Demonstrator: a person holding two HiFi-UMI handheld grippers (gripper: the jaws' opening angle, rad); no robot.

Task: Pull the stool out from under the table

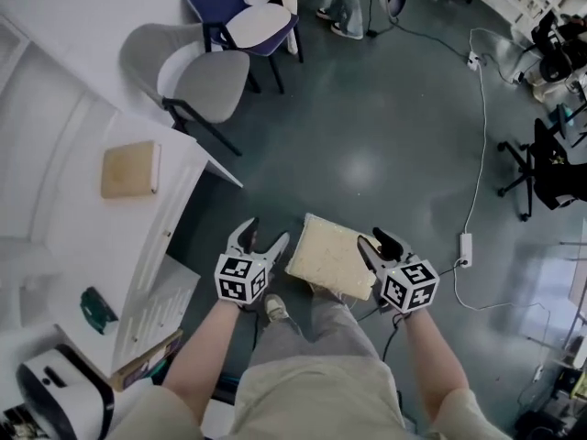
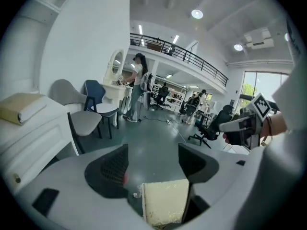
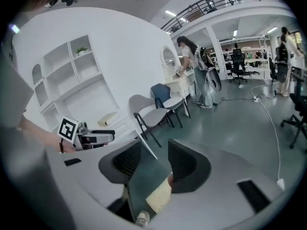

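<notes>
Cream, nubbly fabric covers the square, slab-like seat of the one stool (image 1: 330, 253). The seat looks thick and soft-edged, its top faintly speckled, and its legs are hidden beneath it. It stands on the dark grey-green floor, well clear of the edge of the white table (image 1: 174, 200) at the left and just ahead of the person's khaki-trousered legs. One shoe is beside its near corner.

There are two grippers, each with a marker cube. In the head view the left gripper (image 1: 266, 231) is at the stool's left edge and the right gripper (image 1: 378, 242) is at its right edge. Both are held above the seat, not on it. The left gripper's own view shows its jaws standing wide apart with only floor and the seat far below in the gap. The right gripper's jaws stand narrower but also apart, and nothing is pinched between them.

One flat tan block (image 1: 130, 169) lies on the table. Beyond the table stand two chairs, a grey shell chair with black legs (image 1: 197, 76) and a navy chair with a pale seat (image 1: 249, 18). One white power strip (image 1: 465, 248) lies on the floor at the right.
</notes>
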